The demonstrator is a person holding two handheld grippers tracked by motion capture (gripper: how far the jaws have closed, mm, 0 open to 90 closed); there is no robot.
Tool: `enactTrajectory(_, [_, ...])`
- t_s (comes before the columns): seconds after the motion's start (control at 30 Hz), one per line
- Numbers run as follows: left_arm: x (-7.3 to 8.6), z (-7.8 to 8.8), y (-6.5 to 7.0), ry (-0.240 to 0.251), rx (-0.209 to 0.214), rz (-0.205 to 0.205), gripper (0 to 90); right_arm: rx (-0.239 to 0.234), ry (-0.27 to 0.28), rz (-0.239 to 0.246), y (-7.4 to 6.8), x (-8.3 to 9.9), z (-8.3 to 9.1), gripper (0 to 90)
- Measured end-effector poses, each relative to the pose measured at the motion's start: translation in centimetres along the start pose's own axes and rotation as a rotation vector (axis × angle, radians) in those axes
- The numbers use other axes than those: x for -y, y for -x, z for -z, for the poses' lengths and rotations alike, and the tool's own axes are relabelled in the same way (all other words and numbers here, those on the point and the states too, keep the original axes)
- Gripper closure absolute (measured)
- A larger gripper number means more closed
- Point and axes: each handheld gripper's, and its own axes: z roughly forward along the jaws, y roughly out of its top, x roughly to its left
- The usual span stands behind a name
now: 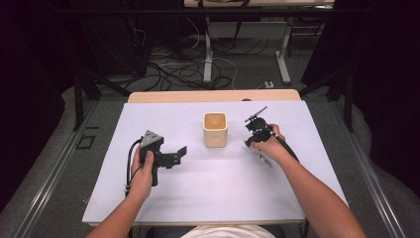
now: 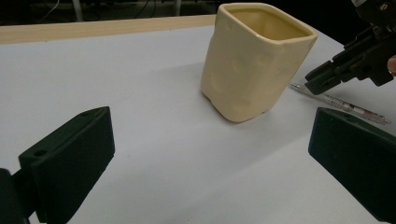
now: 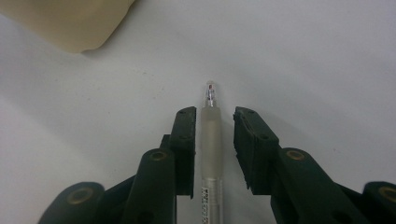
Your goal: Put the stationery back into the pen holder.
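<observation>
A cream square cup (image 1: 215, 130) stands upright on the white mat; the left gripper view has it (image 2: 254, 60) ahead and slightly right. Right of the cup a clear pen (image 3: 211, 140) lies flat on the mat. My right gripper (image 3: 215, 121) points down over the pen, with a jaw on each side. One pad is against the barrel and a narrow gap remains at the other. The pen (image 2: 345, 105) also lies under that gripper (image 2: 327, 79) in the left gripper view. My left gripper (image 1: 176, 156) rests left of the cup, open wide with nothing between its jaws (image 2: 210, 163).
The white mat (image 1: 198, 188) covers a wooden table whose far edge (image 1: 213, 95) shows behind the cup. Beyond it are table legs and cables on the floor. Dark curtains stand at both sides.
</observation>
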Motion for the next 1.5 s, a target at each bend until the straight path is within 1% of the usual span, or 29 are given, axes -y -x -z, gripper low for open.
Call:
enactTrajectory(0.03, [-0.01, 0.0, -0.01, 0.001, 0.0, 0.0, 0.1, -0.003, -0.003, -0.014, -0.12, 0.0, -0.02, 70.7])
enactTrajectory(0.1, [-0.01, 0.0, -0.04, 0.002, -0.002, 0.0, 0.1, -0.005, -0.004, -0.01, -0.12, 0.06, -0.13, 71.0])
enactTrajectory(0.13, [-0.01, 0.01, -0.06, 0.003, -0.003, 0.0, 0.1, -0.011, -0.005, 0.002, -0.02, 0.07, -0.24, 71.0])
enactTrajectory(0.17, [-0.01, 0.02, -0.08, 0.003, -0.003, 0.0, 0.1, -0.009, -0.022, -0.008, -0.07, 0.08, -0.23, 71.0])
enactTrajectory(0.2, [-0.03, 0.06, -0.13, 0.0, -0.006, -0.003, 0.1, -0.005, -0.017, -0.01, -0.05, 0.16, -0.39, 71.3])
enactTrajectory(0.3, [-0.04, 0.07, -0.15, 0.0, -0.007, -0.002, 0.1, -0.011, -0.046, 0.002, 0.1, 0.17, -0.43, 72.0])
enactTrajectory(0.37, [-0.03, 0.08, -0.15, -0.001, -0.007, -0.003, 0.1, -0.01, -0.063, -0.004, 0.05, 0.19, -0.5, 72.8])
enactTrajectory(0.5, [-0.02, 0.05, -0.18, -0.001, -0.009, -0.003, 0.1, -0.012, -0.056, -0.008, 0.04, 0.24, -0.57, 75.4])
enactTrajectory(0.53, [-0.02, 0.06, -0.18, -0.001, -0.01, -0.003, 0.1, -0.013, -0.056, -0.001, 0.1, 0.24, -0.57, 76.0])
enactTrajectory(0.57, [-0.02, 0.07, -0.18, -0.001, -0.009, -0.002, 0.1, -0.011, -0.065, -0.02, -0.02, 0.26, -0.48, 76.5])
enactTrajectory(0.6, [-0.01, 0.06, -0.15, 0.0, -0.006, 0.004, 0.1, -0.012, -0.061, -0.021, -0.03, 0.3, -0.5, 76.7])
enactTrajectory(0.67, [-0.03, 0.08, -0.2, -0.001, -0.009, -0.003, 0.1, -0.019, -0.013, -0.024, 0.12, 0.48, -0.84, 77.0])
enactTrajectory(0.7, [-0.02, 0.07, -0.2, -0.001, -0.009, -0.003, 0.1, -0.021, -0.022, -0.043, -0.01, 0.5, -0.76, 77.2])
enactTrajectory(0.73, [-0.02, 0.07, -0.19, -0.002, -0.009, -0.002, 0.1, -0.018, -0.033, -0.026, 0.07, 0.46, -0.68, 77.5])
enactTrajectory(0.77, [-0.02, 0.07, -0.19, -0.002, -0.009, -0.003, 0.1, -0.01, -0.056, -0.027, 0.02, 0.41, -0.53, 78.3])
enactTrajectory(0.8, [-0.01, 0.05, -0.17, -0.002, -0.008, 0.001, 0.1, -0.006, -0.065, -0.023, 0.01, 0.39, -0.47, 79.2])
enactTrajectory(0.97, [-0.01, 0.03, -0.17, -0.001, -0.007, 0.003, 0.1, -0.014, -0.06, -0.016, 0.05, 0.41, -0.49, 80.3])
enactTrajectory(1.1, [-0.01, 0.05, -0.18, -0.002, -0.008, 0.005, 0.1, -0.013, -0.054, -0.021, 0.01, 0.43, -0.53, 80.5])
enactTrajectory(1.27, [-0.01, 0.06, -0.18, -0.002, -0.008, 0.005, 0.1, -0.007, -0.066, -0.011, 0.0, 0.38, -0.46, 80.6])
enactTrajectory(1.5, [0.01, 0.05, -0.2, -0.003, -0.009, 0.005, 0.1, -0.007, -0.056, -0.009, 0.04, 0.45, -0.43, 80.7])
